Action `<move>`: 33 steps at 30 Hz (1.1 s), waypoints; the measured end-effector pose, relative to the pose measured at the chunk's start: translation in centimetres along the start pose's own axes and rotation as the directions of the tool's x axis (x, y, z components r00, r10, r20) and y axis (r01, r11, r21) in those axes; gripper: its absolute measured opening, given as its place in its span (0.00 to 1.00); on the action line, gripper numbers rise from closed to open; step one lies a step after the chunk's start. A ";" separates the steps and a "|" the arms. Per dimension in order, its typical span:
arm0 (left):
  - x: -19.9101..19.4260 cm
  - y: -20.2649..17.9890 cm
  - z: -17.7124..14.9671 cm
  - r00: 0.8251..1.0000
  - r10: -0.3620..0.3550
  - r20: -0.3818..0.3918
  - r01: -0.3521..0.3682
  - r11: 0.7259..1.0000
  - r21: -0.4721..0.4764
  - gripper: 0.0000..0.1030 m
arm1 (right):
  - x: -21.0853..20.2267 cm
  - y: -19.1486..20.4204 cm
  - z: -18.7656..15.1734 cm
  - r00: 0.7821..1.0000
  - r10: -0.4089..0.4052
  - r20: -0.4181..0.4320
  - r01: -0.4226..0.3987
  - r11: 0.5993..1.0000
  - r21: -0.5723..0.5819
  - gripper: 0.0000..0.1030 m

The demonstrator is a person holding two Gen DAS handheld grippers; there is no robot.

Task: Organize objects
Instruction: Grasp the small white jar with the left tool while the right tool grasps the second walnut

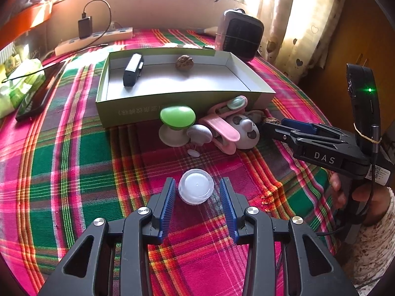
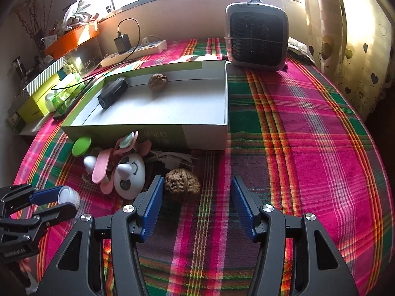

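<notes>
Tabletop (image 2: 308, 128): plaid cloth, pink and green, under both claws
Box (image 1: 172, 109): shallow green tray ahead of both claws; it already holds a black stick-shaped device (image 1: 132, 70) and one walnut (image 1: 184, 62), so I judge the sorting begun but mostly left
Heater (image 2: 258, 37): small grey fan unit beyond the box, far ahead of the right claw
Pile left outside: green-capped mushroom toy (image 1: 176, 116), pink clip (image 1: 223, 128) and white panda-faced toy (image 1: 244, 130), huddled against the box's near wall, ahead of the left claw
Left claw (image 1: 197, 194): partly open, its blue pads either side of a small clear round cap (image 1: 196, 189); grip not shown as closed
Right claw (image 2: 197, 201): wide open, empty; a second walnut (image 2: 182, 184) sits just inside its left finger
Remaining: cap, walnut and the pile still to go in
</notes>
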State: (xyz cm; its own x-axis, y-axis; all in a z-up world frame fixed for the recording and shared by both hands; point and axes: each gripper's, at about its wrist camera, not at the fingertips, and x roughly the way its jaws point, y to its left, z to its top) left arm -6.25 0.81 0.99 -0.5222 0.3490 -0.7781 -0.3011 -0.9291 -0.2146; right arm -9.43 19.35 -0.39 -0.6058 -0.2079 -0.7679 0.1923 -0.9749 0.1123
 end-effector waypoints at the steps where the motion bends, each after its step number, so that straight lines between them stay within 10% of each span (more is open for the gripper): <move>1: 0.1 0.0 0.0 1.000 0.001 0.000 -0.001 1.000 0.000 0.34 | 0.0 0.0 0.0 1.000 -0.001 0.000 0.001 1.000 -0.001 0.55; 33: 0.2 0.0 0.1 0.999 0.045 0.010 -0.045 0.999 0.004 0.26 | 0.1 0.9 0.0 1.000 0.015 -0.004 -0.016 0.998 -0.065 0.30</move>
State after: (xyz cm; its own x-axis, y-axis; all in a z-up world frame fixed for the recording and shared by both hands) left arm -6.45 0.88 0.88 -0.5432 0.3080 -0.7811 -0.2806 -0.9434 -0.1769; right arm -9.33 18.43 -0.33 -0.5998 -0.2227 -0.7685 0.2513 -0.9643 0.0833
